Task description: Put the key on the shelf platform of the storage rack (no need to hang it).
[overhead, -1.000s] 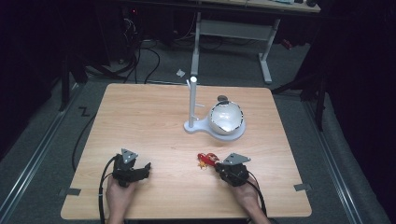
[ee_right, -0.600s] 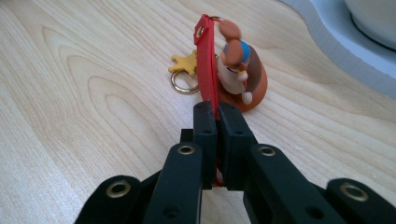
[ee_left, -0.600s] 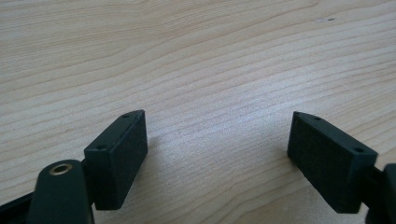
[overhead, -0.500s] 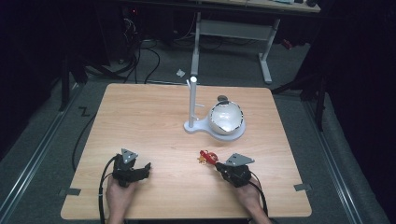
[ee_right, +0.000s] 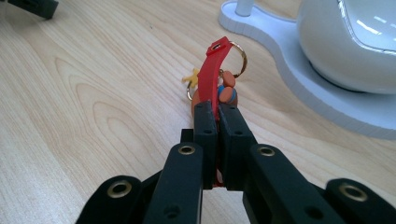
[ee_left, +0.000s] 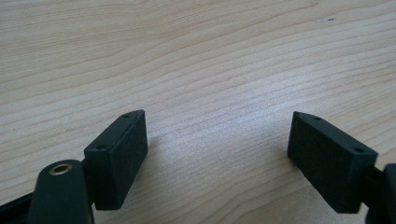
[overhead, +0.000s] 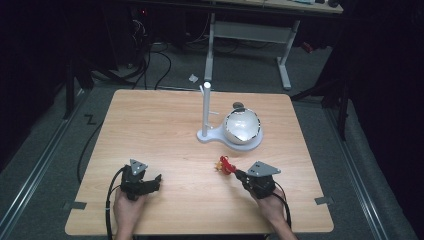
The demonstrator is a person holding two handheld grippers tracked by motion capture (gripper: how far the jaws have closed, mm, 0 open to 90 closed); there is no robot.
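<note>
Two tools sit low over the worktop (overhead: 165, 130): the right tool (ee_right: 216, 116) pinches a red keychain (ee_right: 212, 70) strap, lifted just above the wood near the white stand (overhead: 215, 134); the left tool (ee_left: 217, 149) rests spread, holding nothing

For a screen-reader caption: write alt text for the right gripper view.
The right gripper is shut on a red keychain strap with a gold ring and small orange charms, just above a light wooden table. Behind to the right, a white rounded object sits on a white stand base.
</note>
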